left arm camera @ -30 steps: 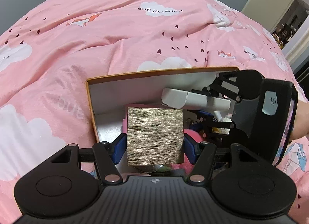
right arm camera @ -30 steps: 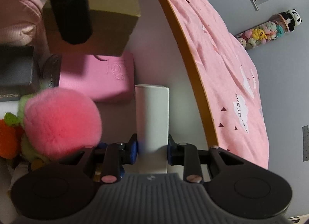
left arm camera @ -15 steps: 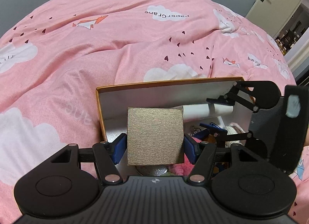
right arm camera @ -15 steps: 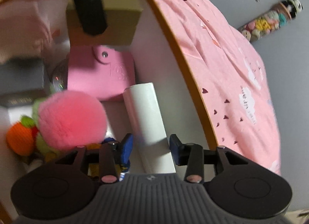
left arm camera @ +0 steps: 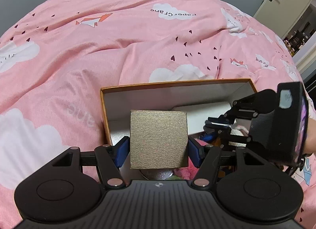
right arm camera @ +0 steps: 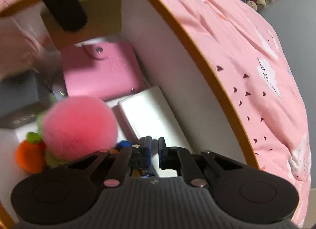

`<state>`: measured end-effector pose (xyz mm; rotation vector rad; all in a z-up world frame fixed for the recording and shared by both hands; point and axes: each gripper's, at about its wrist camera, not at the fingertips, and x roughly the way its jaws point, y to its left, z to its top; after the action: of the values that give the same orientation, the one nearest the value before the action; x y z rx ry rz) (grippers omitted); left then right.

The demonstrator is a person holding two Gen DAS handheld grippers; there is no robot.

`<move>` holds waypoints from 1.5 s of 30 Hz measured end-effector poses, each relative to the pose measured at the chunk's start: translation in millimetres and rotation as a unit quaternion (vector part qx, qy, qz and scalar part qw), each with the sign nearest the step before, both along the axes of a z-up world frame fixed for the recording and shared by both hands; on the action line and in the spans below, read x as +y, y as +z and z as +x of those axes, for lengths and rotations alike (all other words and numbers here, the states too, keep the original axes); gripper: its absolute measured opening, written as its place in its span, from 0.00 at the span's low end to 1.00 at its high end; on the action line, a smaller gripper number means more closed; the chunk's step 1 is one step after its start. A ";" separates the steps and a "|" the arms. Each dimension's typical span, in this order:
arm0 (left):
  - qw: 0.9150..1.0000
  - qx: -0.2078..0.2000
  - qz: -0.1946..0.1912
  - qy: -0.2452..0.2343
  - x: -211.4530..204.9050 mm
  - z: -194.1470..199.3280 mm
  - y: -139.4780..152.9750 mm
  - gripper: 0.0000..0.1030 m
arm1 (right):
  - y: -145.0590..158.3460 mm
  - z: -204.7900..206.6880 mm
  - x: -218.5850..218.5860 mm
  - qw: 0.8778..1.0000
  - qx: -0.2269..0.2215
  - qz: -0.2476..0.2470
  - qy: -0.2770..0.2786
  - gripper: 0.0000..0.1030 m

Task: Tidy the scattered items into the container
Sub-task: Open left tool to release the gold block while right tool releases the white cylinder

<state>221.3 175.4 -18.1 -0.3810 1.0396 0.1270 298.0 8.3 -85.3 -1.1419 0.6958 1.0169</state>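
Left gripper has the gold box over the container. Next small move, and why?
Probably lower the left gripper and open it. The gold box is clamped between its blue pads above the orange-rimmed container, not set down. The right gripper is nearly closed and empty, the white box lying inside.

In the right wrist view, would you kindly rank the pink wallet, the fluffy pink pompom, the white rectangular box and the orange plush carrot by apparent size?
1. Pink wallet and fluffy pink pompom: too alike, and the pompom is nearer.
2. White rectangular box.
3. Orange plush carrot.
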 end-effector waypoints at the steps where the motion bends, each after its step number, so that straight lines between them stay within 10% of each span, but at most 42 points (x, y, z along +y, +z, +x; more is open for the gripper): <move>1: 1.000 0.000 -0.002 0.001 0.2 0.9 -0.1 0.69 | 0.8 -1.8 -1.0 1.000 0.003 0.003 0.000 0.05; 14: 0.999 0.036 -0.016 -0.013 -9.4 43.4 -18.2 0.69 | 52.4 -22.6 -48.6 0.986 0.017 0.132 -0.100 0.13; 32: 0.999 0.050 0.010 0.009 -25.3 59.9 -28.9 0.66 | 57.4 -26.2 -52.6 0.979 0.014 0.159 -0.124 0.19; 37: 0.996 0.003 0.084 0.012 -34.2 57.9 -19.0 0.66 | 57.6 -27.3 -55.8 0.979 0.016 0.164 -0.123 0.19; 45: 0.992 0.037 0.118 -0.013 -42.6 53.6 -29.2 0.66 | 58.0 -29.8 -58.9 0.978 0.021 0.168 -0.121 0.19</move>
<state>274.9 132.8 -47.3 -0.1486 1.0889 0.2395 268.2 -50.7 -27.2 -0.7247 0.6494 0.9106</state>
